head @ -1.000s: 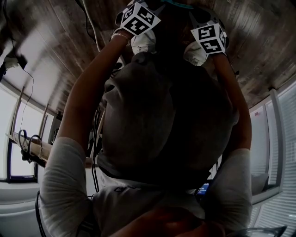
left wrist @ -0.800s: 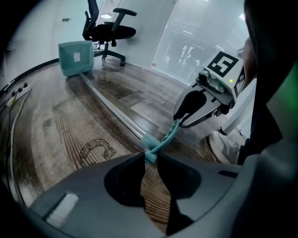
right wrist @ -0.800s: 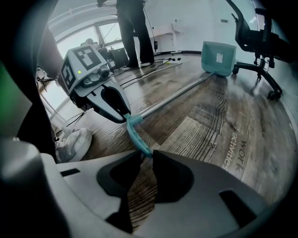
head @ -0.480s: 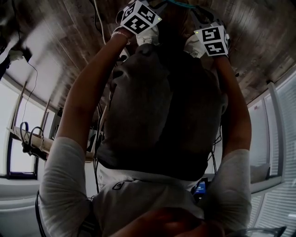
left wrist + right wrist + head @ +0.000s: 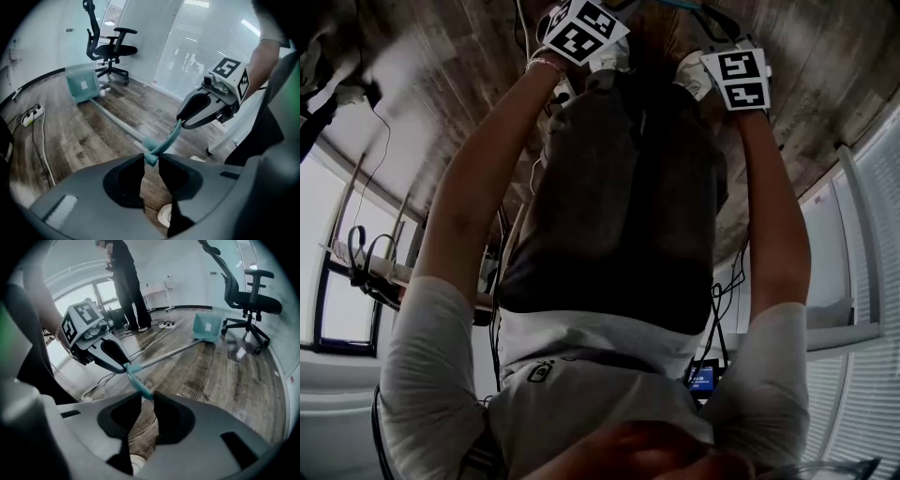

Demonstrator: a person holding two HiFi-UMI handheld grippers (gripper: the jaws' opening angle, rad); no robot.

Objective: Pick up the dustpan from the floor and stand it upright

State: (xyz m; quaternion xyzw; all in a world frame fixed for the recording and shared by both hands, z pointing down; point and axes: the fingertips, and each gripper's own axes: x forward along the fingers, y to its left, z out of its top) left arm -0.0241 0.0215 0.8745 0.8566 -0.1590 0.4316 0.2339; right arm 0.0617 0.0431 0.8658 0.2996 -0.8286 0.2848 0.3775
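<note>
Dustpan handle [image 5: 165,139] in left tool [image 5: 151,160], right tool [image 5: 147,397]; arms [image 5: 473,202] outstretched.

Dustpan [image 5: 206,328]: teal open-fronted pan on a long thin silver pole [image 5: 168,351], with a curved teal grip [image 5: 136,379] at the top end. Pan end sits low, just beside the office chair [image 5: 248,296] base; can't tell whether it touches the wood floor [image 5: 220,380]. Pole slants up away from the chair, well off vertical. Grip end is raised: left gripper [image 5: 151,161] pinches one tip, right gripper [image 5: 147,399] the other.
</note>
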